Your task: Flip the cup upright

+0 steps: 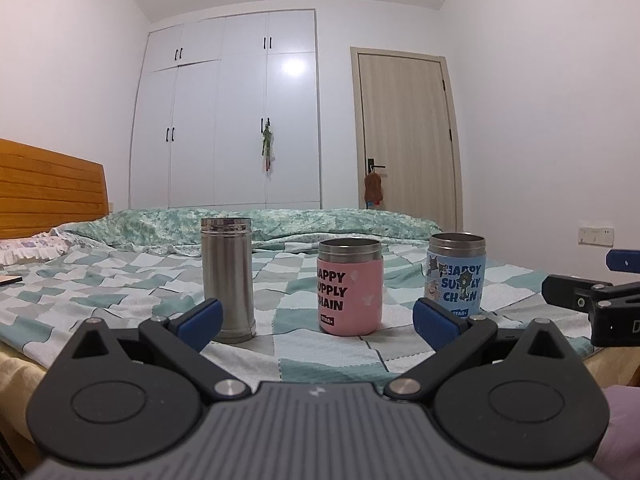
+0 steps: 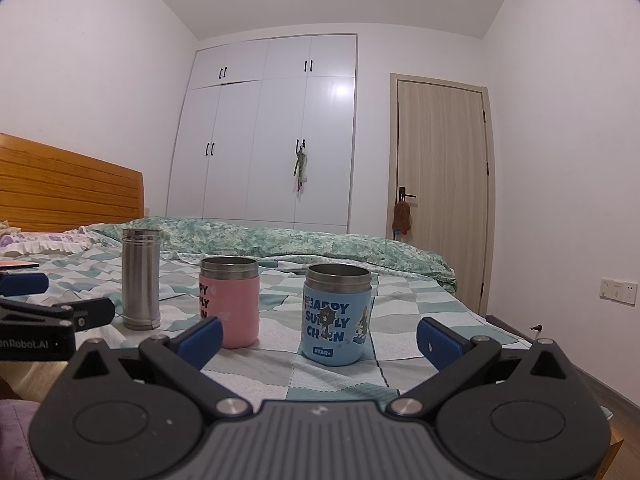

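Both claws, left claw [image 1: 316, 320] and right claw [image 2: 320, 338], spread, empty; blue cup [image 2: 337, 314] upright, mouth up.

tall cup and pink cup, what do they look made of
Tall cup: likely bare stainless steel with a brushed finish, grey all over with soft vertical sheen. Pink cup: shiny metal rim, probably steel, while the body carries a matte pink coat or sleeve with black lettering; which of those cannot be told.
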{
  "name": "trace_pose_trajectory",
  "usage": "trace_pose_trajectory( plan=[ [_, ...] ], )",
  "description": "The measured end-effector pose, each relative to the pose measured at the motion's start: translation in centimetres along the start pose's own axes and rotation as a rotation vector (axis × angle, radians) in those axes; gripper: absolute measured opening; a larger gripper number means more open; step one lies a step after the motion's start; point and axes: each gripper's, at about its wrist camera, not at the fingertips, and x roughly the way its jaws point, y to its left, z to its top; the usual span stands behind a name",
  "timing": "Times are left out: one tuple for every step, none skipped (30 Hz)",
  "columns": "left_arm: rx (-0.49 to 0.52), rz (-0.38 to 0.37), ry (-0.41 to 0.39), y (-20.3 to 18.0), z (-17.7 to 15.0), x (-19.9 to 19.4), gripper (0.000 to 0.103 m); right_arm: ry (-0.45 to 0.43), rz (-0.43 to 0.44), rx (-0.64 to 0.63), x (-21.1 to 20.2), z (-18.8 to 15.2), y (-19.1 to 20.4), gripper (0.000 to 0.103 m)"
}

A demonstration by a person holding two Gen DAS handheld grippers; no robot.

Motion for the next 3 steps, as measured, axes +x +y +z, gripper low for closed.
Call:
trace_pose_trajectory(
  plan=[
    [0.0,-0.001,-0.004,0.0,-0.01,-0.07,0.103,0.0,0.0,0.0,0.01,0.0,0.01,0.103],
    [0.0,-0.003,-0.005,0.03,-0.03,-0.11,0.103,0.0,0.0,-0.001,0.02,0.0,0.02,0.103],
    [0.003,-0.004,-0.002,0.01,-0.02,-0.05,0.103,0.0,0.0,-0.001,0.02,0.01,0.02,0.103]
  ],
)
